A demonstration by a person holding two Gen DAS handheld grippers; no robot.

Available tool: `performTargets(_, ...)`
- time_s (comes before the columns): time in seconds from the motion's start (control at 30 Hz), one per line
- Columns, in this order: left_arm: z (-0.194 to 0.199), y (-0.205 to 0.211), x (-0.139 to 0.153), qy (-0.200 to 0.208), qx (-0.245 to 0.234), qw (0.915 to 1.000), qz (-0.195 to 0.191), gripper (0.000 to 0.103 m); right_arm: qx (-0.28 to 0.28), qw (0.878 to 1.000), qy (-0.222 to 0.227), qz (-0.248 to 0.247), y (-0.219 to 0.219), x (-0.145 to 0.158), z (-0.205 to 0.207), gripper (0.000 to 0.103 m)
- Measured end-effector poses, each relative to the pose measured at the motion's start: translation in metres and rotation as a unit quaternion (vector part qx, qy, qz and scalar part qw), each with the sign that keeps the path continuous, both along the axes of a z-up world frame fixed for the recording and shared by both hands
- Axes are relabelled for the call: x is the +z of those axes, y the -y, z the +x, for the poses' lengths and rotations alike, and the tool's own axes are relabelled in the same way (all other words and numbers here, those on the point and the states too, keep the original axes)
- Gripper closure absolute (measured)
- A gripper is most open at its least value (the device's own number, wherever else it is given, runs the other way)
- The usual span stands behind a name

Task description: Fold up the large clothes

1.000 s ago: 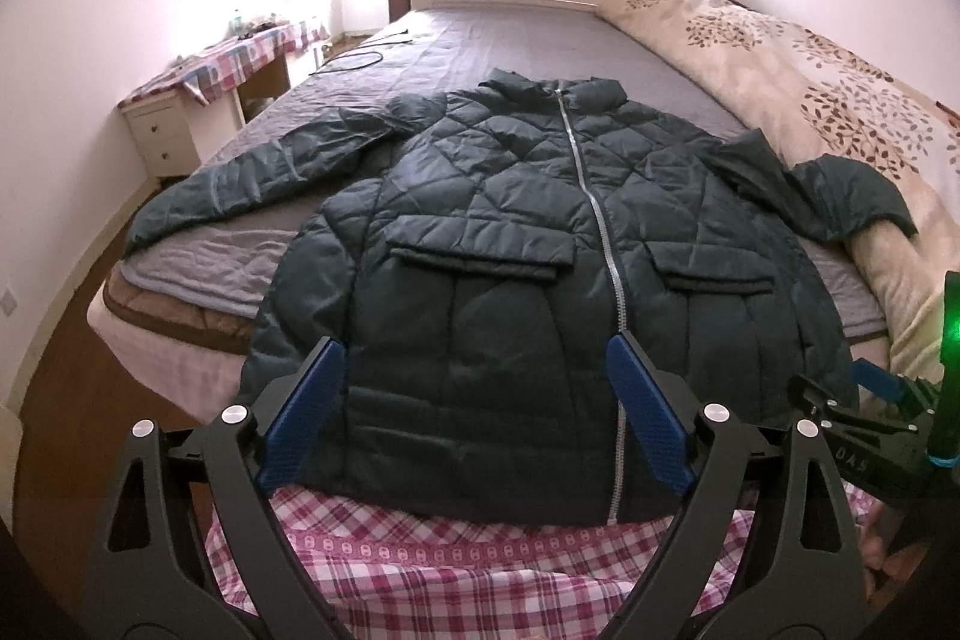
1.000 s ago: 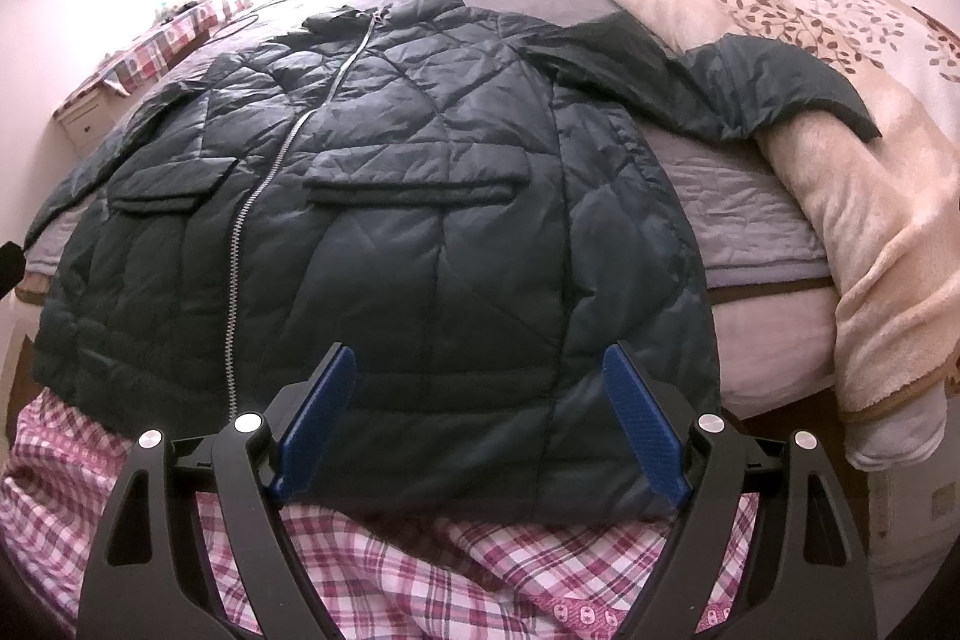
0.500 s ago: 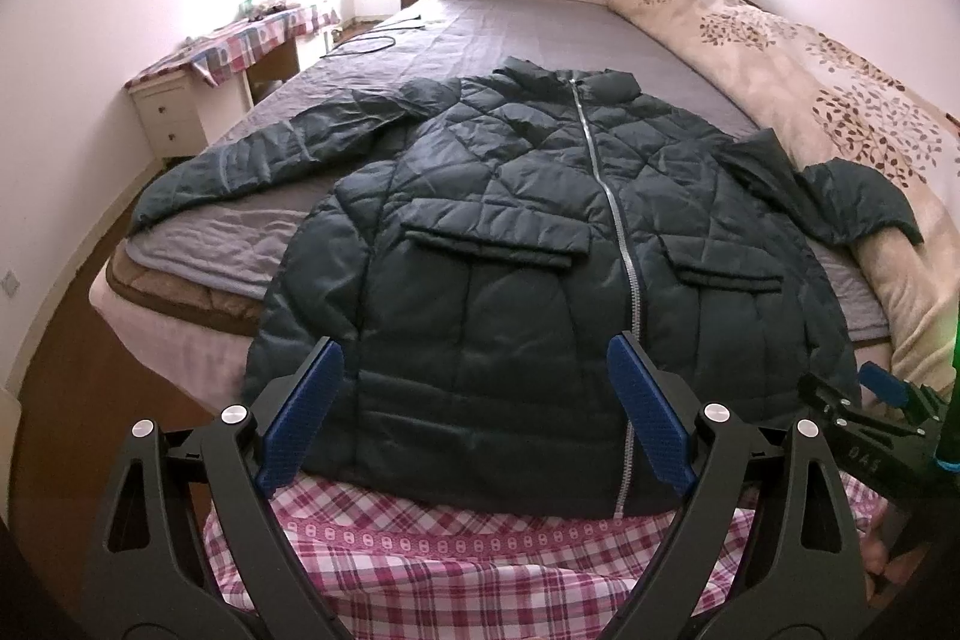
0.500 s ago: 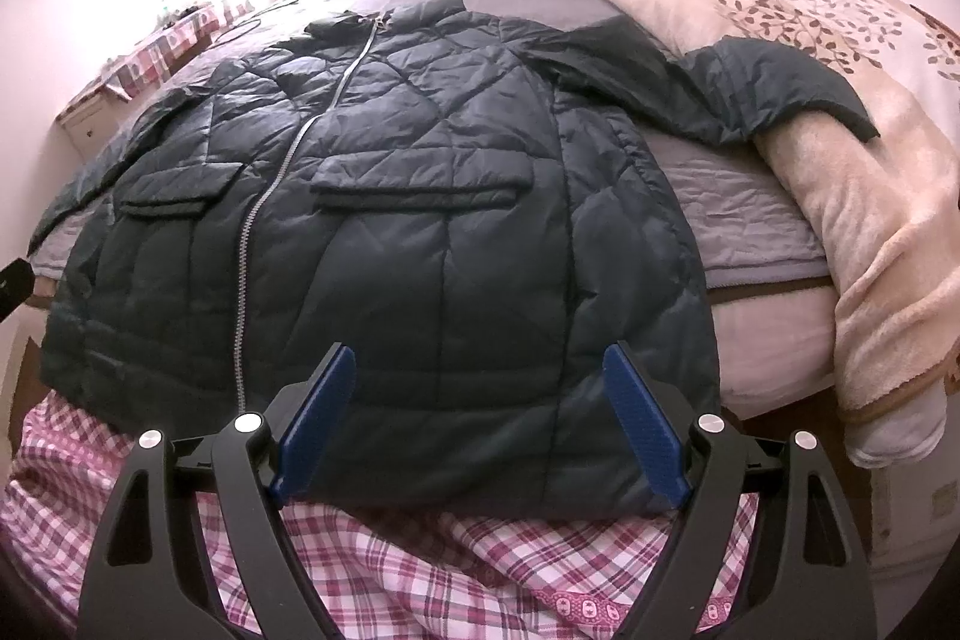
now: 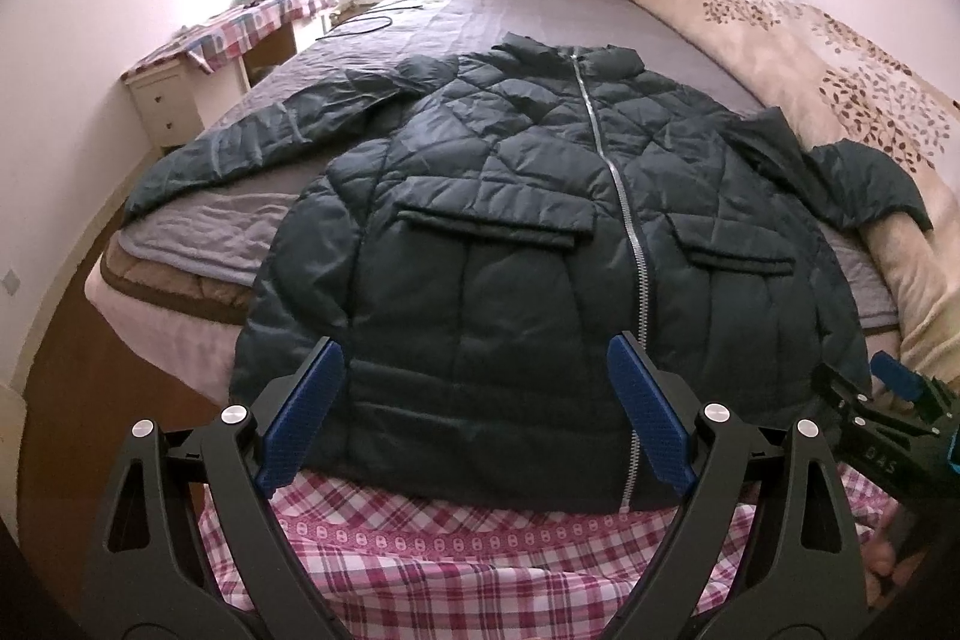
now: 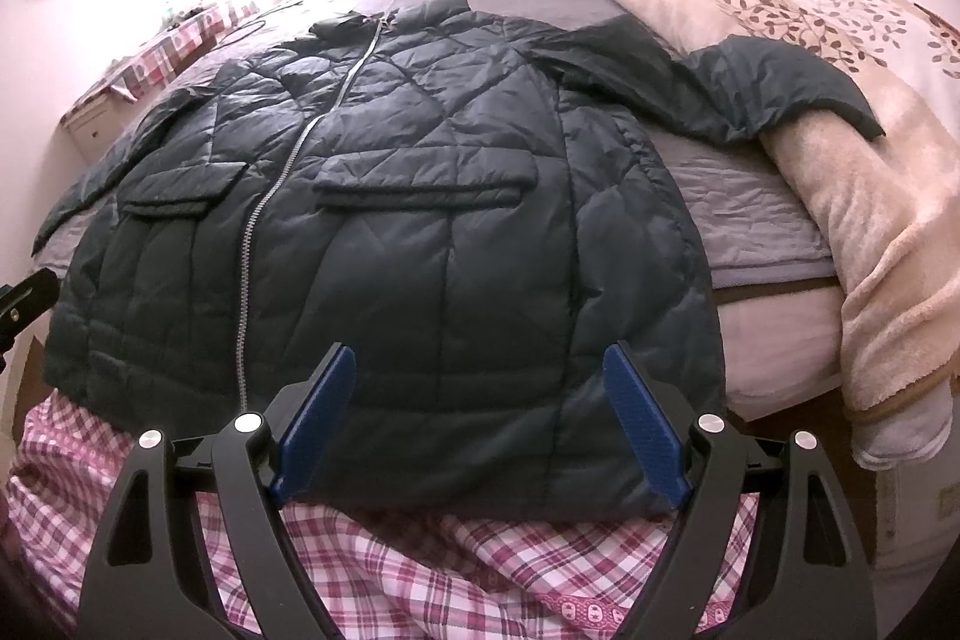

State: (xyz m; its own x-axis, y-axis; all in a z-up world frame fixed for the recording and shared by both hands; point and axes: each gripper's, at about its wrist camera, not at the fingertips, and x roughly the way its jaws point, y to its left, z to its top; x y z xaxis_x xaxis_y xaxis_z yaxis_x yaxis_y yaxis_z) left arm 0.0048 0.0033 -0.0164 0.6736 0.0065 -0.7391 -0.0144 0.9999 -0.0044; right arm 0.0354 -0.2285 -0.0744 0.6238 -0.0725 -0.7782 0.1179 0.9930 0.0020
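Observation:
A dark green quilted jacket (image 5: pixel 516 232) lies front up and zipped on the bed, sleeves spread out, hem hanging over the foot end. It also shows in the right wrist view (image 6: pixel 420 220). My left gripper (image 5: pixel 474 418) is open and empty, just short of the hem's left part. My right gripper (image 6: pixel 477 418) is open and empty, just short of the hem's right part; it also shows at the right edge of the left wrist view (image 5: pixel 882 400). The right sleeve (image 6: pixel 768 82) lies draped onto the beige blanket.
A grey sheet (image 5: pixel 540 10) covers the bed, with a beige leaf-print blanket (image 6: pixel 840 112) piled along its right side. A pink plaid cloth (image 5: pixel 480 538) lies below the hem. A white nightstand (image 5: pixel 162 100) with a plaid cover stands at the left wall. A cable (image 5: pixel 366 25) lies on the sheet.
Both grippers have moved slightly: the left view has shifted so the jacket sits more to the right, and the right view has drawn a little closer. Jaws stay open.

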Motion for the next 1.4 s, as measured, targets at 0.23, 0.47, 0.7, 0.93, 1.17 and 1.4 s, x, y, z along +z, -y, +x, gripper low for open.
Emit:
performTargets(0.23, 0.005, 0.009, -0.002, -0.006, -0.013, 0.9998, 0.014, 0.014, 0.002, 1.0, 0.008, 0.004, 0.001, 0.002, 0.0, 0.021)
performTargets(0.47, 0.007, 0.009, -0.005, -0.012, -0.011, 0.9998, 0.013, 0.014, 0.003, 1.0, 0.011, 0.006, 0.001, 0.004, 0.0, 0.021)
performTargets(0.7, 0.011, 0.008, -0.009, -0.018, -0.012, 0.9997, 0.008, 0.014, 0.005, 1.0, 0.014, 0.001, 0.0, 0.006, 0.001, 0.021)
performTargets(0.93, 0.017, 0.007, -0.015, -0.028, -0.013, 0.9995, 0.006, 0.014, -0.002, 1.0, 0.013, 0.013, 0.008, 0.008, 0.006, 0.021)
performTargets(1.17, 0.028, 0.011, -0.024, -0.042, -0.018, 0.9989, 0.013, 0.014, -0.006, 1.0, 0.006, 0.024, 0.016, 0.006, 0.015, 0.021)
performTargets(1.4, 0.047, 0.017, -0.018, -0.031, -0.037, 0.9985, 0.025, 0.014, -0.029, 0.998, 0.008, 0.054, 0.049, 0.016, 0.04, 0.021)
